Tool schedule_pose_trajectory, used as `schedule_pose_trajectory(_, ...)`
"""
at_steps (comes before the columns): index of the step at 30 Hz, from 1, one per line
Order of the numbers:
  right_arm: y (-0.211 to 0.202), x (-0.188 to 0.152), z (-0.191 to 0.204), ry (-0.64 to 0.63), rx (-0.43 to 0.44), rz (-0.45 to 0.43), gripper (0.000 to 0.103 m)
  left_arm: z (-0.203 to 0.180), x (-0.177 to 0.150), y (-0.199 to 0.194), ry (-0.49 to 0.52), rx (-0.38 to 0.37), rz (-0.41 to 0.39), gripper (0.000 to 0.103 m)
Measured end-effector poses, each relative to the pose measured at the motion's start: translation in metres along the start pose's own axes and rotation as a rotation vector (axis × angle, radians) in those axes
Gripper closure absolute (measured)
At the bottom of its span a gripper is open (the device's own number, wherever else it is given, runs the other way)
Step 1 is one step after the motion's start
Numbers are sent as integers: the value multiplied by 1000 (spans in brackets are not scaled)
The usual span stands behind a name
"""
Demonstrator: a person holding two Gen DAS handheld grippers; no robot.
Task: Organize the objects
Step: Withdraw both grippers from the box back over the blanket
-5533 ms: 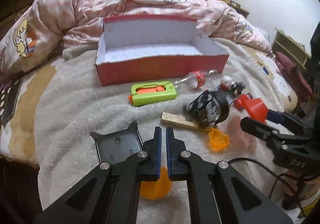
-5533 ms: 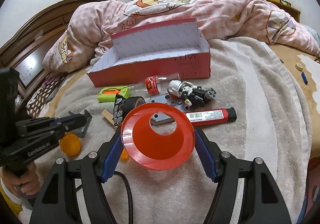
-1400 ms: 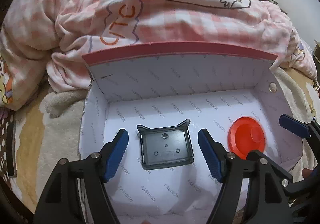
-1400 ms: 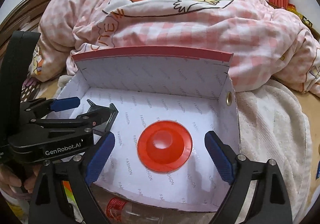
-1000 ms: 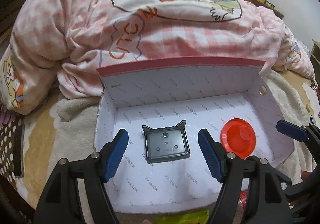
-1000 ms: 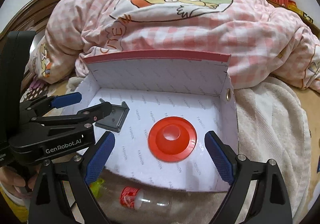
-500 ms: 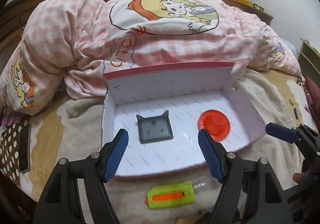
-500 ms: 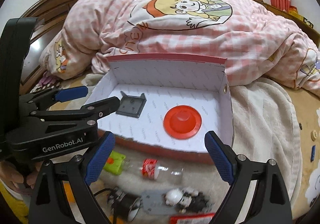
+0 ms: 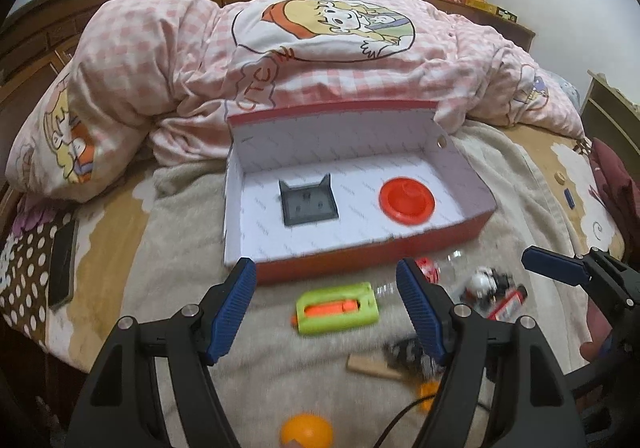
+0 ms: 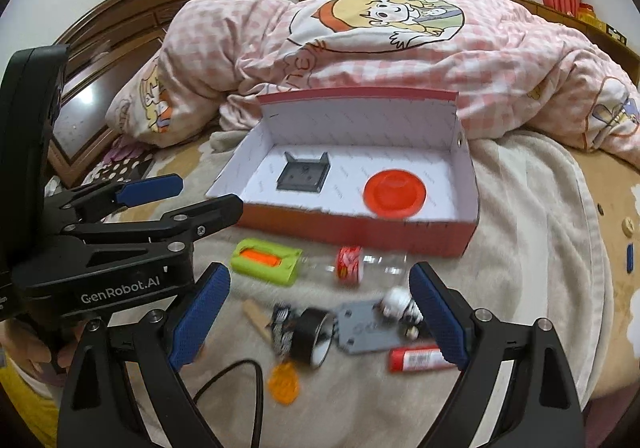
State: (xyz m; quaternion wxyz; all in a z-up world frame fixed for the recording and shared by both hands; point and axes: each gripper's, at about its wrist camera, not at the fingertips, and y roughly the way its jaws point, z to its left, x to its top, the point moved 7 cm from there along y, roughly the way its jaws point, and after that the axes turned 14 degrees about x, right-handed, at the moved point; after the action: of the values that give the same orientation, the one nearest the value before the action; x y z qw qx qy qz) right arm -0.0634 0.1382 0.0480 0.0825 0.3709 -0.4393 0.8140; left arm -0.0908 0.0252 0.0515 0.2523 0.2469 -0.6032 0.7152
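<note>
A red box with a white lining [image 9: 360, 268] [image 10: 360, 232] sits open on the bed. Inside lie a dark grey plate [image 9: 308, 203] [image 10: 302, 176] on the left and a red funnel [image 9: 407, 199] [image 10: 395, 193] on the right. In front of the box a green and orange toy [image 9: 338, 308] [image 10: 266, 260], a clear bottle with a red label [image 10: 352, 264], a roll of tape [image 10: 308, 336], a wooden stick [image 10: 256, 314], a grey plate [image 10: 362, 328] and a red tube [image 10: 420, 359] are scattered on the blanket. My left gripper [image 9: 326, 312] and my right gripper [image 10: 320, 322] hang open and empty above these, short of the box.
A pink checked quilt [image 9: 320, 59] is piled behind the box. An orange ball [image 9: 306, 430] and an orange piece [image 10: 284, 382] lie near the front. A black cable [image 10: 240, 380] runs over the beige blanket [image 10: 520, 248]. A dark phone [image 9: 62, 264] lies at the left edge.
Both grippers have drawn back and up from the box, open and empty. The plate and funnel stay inside it. The loose objects in front of the box have come into view.
</note>
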Motion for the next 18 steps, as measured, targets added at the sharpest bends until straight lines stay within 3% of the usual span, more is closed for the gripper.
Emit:
schedule_pose_trajectory(5,-11,-19,8,7,0,-6,10,4,-26,-7,-4,-33,47,30)
schedule_pose_trajectory(18,-15,-78,-11,104,-33,32,10,30,-115,2,14,-10,166,30)
